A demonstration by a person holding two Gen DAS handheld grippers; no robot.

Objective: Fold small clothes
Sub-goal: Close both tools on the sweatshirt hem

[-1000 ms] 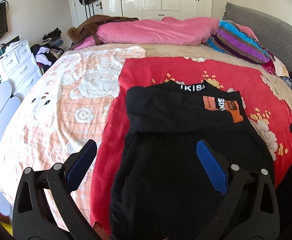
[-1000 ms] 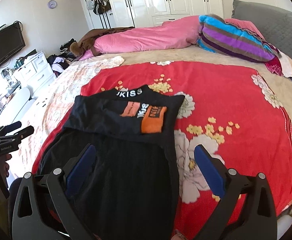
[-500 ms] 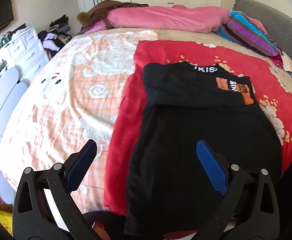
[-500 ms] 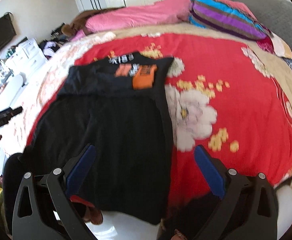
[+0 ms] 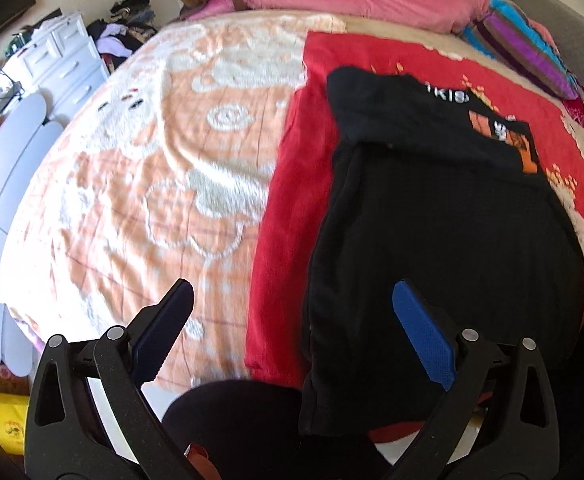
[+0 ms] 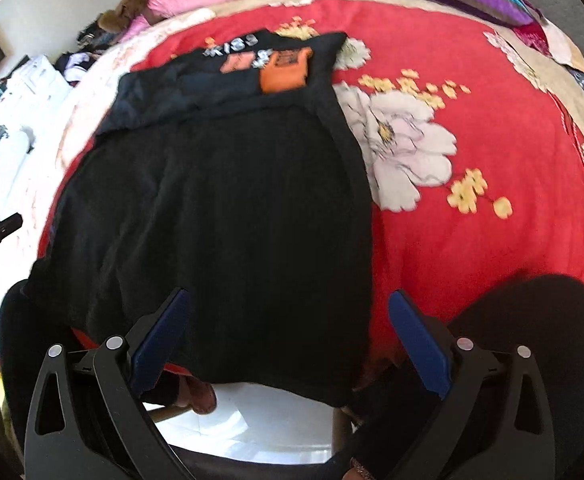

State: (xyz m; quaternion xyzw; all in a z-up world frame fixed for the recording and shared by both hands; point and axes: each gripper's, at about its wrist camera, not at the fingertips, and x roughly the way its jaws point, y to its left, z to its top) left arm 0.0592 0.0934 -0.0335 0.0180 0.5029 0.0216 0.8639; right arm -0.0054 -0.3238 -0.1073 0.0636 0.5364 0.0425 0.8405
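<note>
Right now both grippers are hovering at the foot of the bed, and neither is touching anything. The left gripper (image 5: 292, 316) is hanging with its fingers (image 5: 422, 340) spread wide and empty; the black garment (image 5: 432, 220) is lying ahead of the right-hand finger, while the left-hand finger is sitting over the peach blanket (image 5: 152, 168). The right gripper (image 6: 288, 328) is likewise released, fingers (image 6: 416, 340) well apart, with the garment's lower hem (image 6: 276, 376) lying between them and just ahead.

The garment is resting on the red floral blanket (image 6: 492, 140), its printed upper part (image 6: 268, 64) already folded down toward the fingers, and its bottom edge is drooping over the bed's edge.

What is worrying me is that overhang. If only one gripper is closing on the hem, the other corner is likely sliding off toward the floor and dragging the fold askew. A deep pinch on the left side could also be catching the red blanket beneath, since its edge is lying just beside the cloth there. The person's dark-clothed knees (image 6: 532, 320) are crowding the space below the fingers, leaving little room to come in low.
</note>
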